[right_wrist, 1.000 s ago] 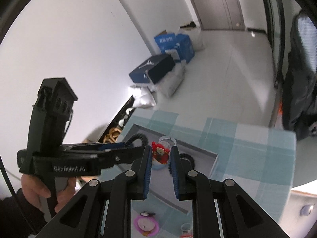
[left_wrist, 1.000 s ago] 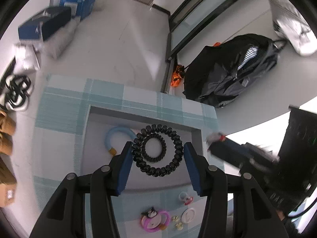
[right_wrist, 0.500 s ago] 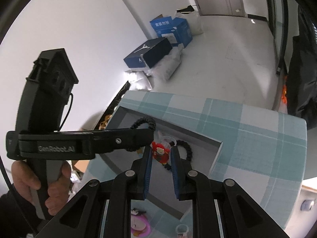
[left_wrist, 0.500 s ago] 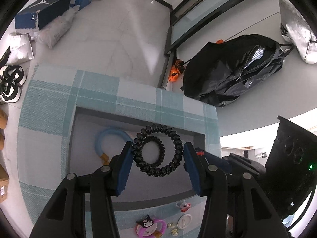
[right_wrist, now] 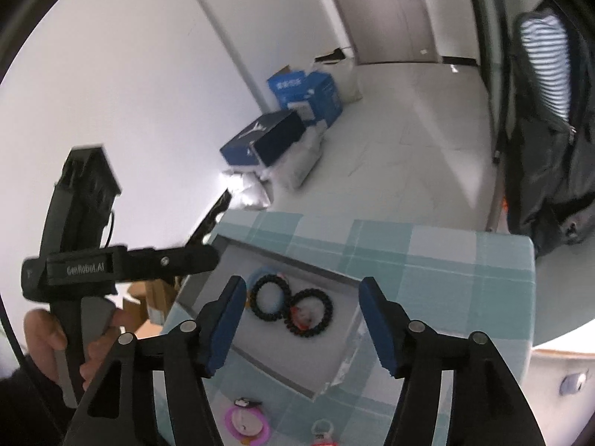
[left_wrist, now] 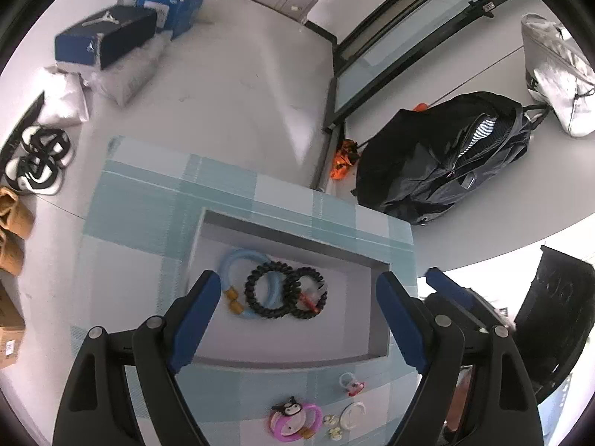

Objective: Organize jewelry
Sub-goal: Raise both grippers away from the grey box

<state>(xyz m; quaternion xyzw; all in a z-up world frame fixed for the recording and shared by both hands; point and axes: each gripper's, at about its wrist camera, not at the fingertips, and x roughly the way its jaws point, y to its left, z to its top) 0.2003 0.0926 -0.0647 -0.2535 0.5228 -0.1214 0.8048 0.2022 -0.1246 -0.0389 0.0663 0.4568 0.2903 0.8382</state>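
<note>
Left-wrist view. The left gripper (left_wrist: 293, 297) hangs above a grey tray (left_wrist: 286, 342) set on a counter (left_wrist: 148, 200) under a teal checked cloth; its jaws are apart and opening, and nothing is between them. In the tray, left to right: a light blue bracelet (left_wrist: 238, 260) with amber ends, a black coil hair tie (left_wrist: 268, 293) overlapping it, and a second black coil tie (left_wrist: 310, 293) touching the first, with a small red charm (left_wrist: 308, 299) lying within it, too blurred to identify. On the cloth nearer the camera lie a pink ring with a black character (left_wrist: 293, 422) and small pale pieces, partly cut off by the jaw arms.

Right-wrist view. The right gripper (right_wrist: 301, 316) also hangs over the tray, jaws apart and opening, empty. Only here does a hand (right_wrist: 44, 342) show, gripping the other tool's handle at far left. The blue bracelet is mostly hidden behind the left jaw.
</note>
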